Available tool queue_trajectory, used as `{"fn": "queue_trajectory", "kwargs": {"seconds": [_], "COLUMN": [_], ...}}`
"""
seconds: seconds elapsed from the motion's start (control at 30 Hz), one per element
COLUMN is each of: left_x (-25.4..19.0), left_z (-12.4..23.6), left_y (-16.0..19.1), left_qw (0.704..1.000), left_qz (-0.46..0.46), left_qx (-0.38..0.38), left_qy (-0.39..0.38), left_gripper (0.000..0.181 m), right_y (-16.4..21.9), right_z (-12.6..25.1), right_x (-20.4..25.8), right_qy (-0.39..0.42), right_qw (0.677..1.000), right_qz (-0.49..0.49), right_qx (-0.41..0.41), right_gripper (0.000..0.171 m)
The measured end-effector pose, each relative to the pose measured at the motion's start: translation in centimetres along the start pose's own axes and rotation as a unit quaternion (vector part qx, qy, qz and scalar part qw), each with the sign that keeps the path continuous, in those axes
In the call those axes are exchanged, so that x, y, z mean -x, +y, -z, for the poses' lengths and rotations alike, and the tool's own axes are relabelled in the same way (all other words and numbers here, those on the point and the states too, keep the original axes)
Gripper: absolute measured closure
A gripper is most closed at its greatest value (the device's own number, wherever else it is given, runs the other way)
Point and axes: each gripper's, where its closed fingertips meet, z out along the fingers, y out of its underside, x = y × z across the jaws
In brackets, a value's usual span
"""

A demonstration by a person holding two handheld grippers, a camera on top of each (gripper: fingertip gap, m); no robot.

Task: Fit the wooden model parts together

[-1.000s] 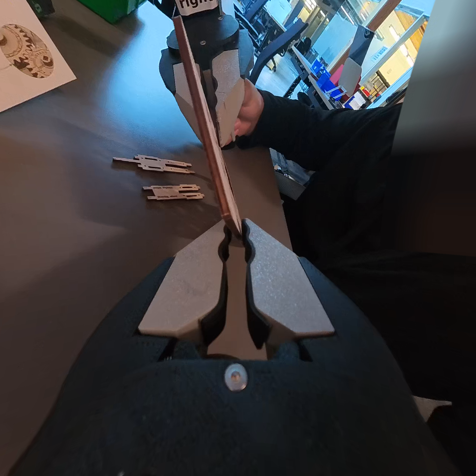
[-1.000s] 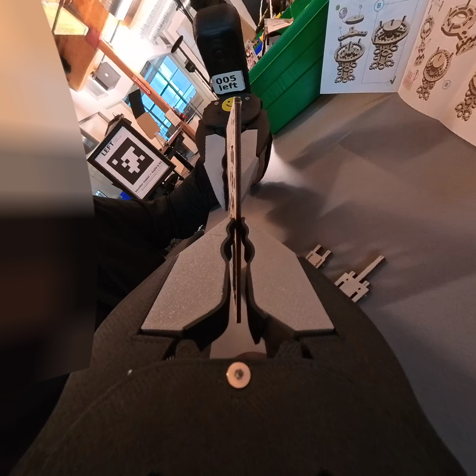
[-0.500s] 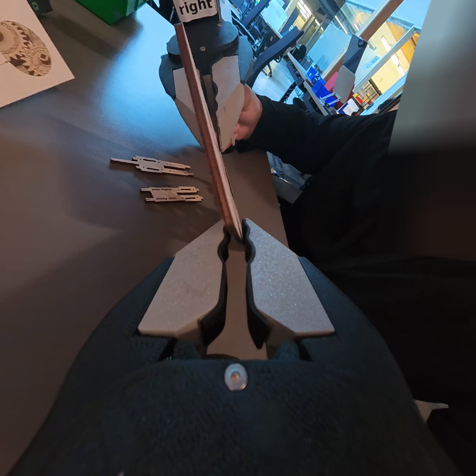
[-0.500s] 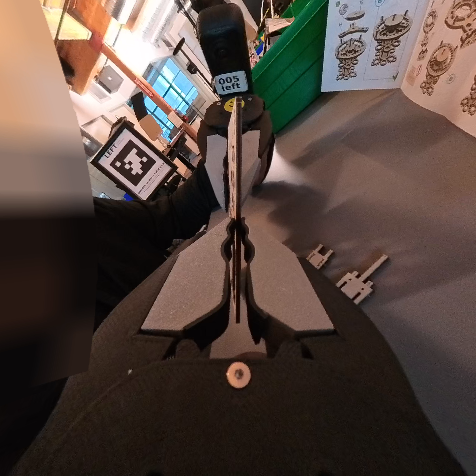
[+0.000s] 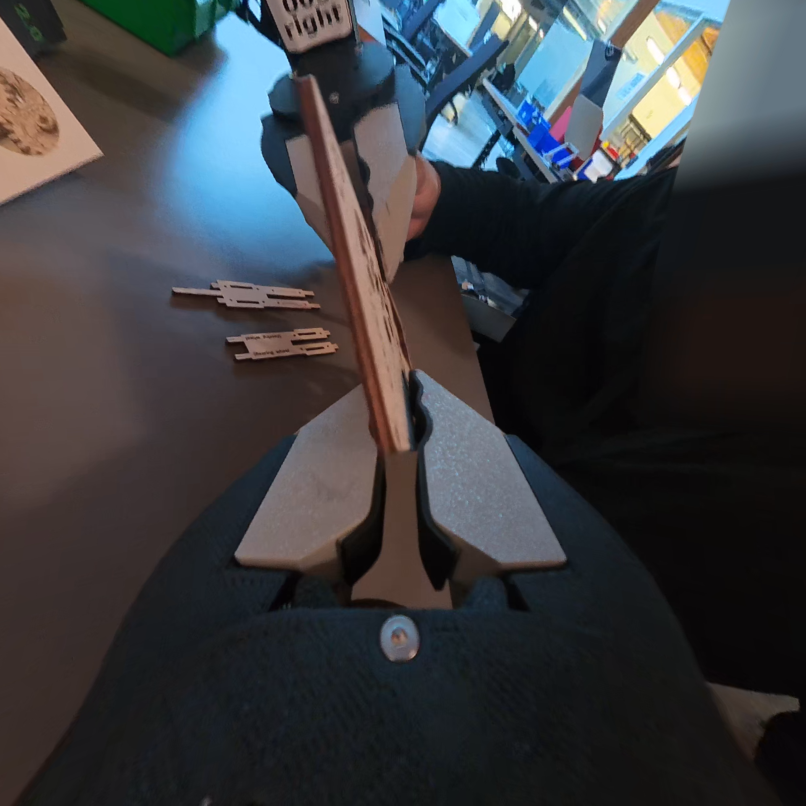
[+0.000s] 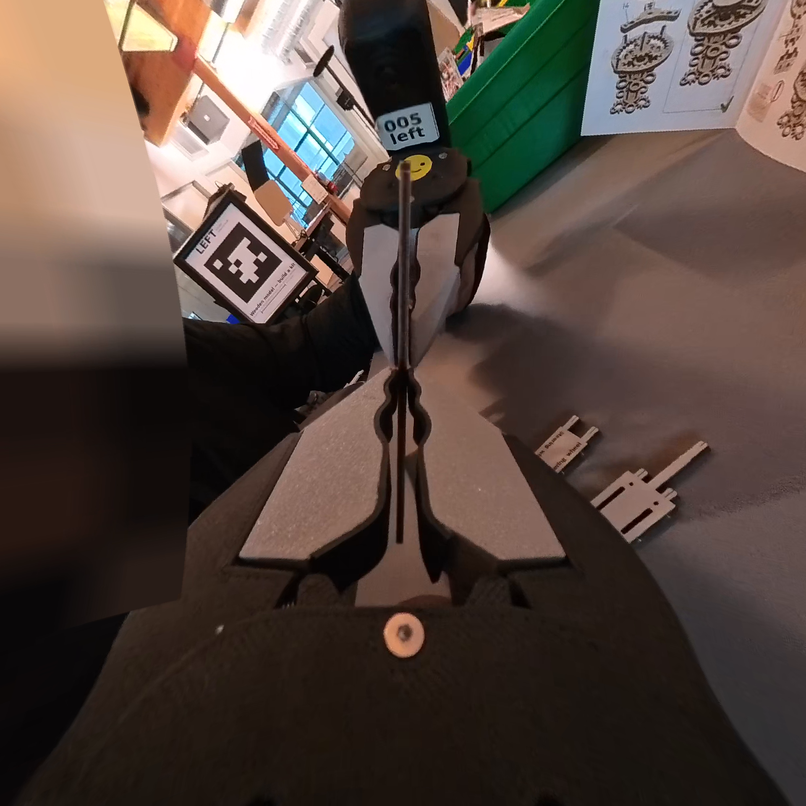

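A thin wooden sheet (image 5: 366, 279) of model parts is held edge-on in the air between both grippers. My left gripper (image 5: 392, 384) is shut on its near end, which reaches well in between the fingers. My right gripper (image 6: 401, 370) is shut on the other end (image 6: 400, 458) of the sheet. Each gripper shows in the other's view: the right gripper (image 5: 349, 174) and the left gripper (image 6: 403, 305). Two small flat wooden parts (image 5: 246, 296) (image 5: 283, 344) lie loose on the dark table (image 5: 109, 392); they also show in the right wrist view (image 6: 565, 449) (image 6: 641, 501).
A green bin (image 6: 523, 100) and printed instruction sheets (image 6: 654, 65) stand at the back of the table; one sheet (image 5: 26, 131) lies at its far left. A framed marker sign (image 6: 244, 270) stands beyond the table edge. The person's black sleeve (image 5: 545, 227) is on the right. My hands' fingertips stand some 4 cm from each other.
The grippers have come closer together. The sheet's end now sits deeper between my left gripper's fingers, and it shows fully edge-on in the right wrist view. The loose parts have not moved.
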Motion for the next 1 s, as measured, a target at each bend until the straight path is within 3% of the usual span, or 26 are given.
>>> {"fn": "queue_trajectory", "kwargs": {"seconds": [0.47, 0.67, 0.73, 0.8, 1.0], "left_x": [0.3, 0.0, -0.1, -0.2, -0.3], "left_z": [0.5, 0.4, 0.2, 0.0, 0.2], "left_y": [-0.6, -0.6, -0.5, -0.5, -1.2], "left_qw": [1.0, 1.0, 1.0, 1.0, 1.0], "left_qz": [0.011, 0.013, 0.014, 0.011, 0.002], "left_qx": [-0.018, -0.016, -0.012, -0.009, -0.025], "left_qy": [-0.006, -0.002, 0.001, -0.001, -0.006], "left_gripper": [0.179, 0.179, 0.179, 0.179, 0.179], "right_y": [0.8, 0.0, -0.4, -0.6, -0.5], "right_z": [-0.6, -0.5, -0.6, -0.7, -0.8], "right_x": [0.0, 0.4, 0.4, 0.6, 0.7], "right_qy": [0.008, 0.015, 0.027, 0.032, 0.042], "right_qw": [1.0, 0.999, 0.998, 0.996, 0.995], "right_qz": [0.019, 0.047, 0.063, 0.082, 0.092], "right_qx": [0.023, 0.008, 0.0, -0.002, 0.002], "right_gripper": [0.17, 0.153, 0.156, 0.17, 0.171]}}
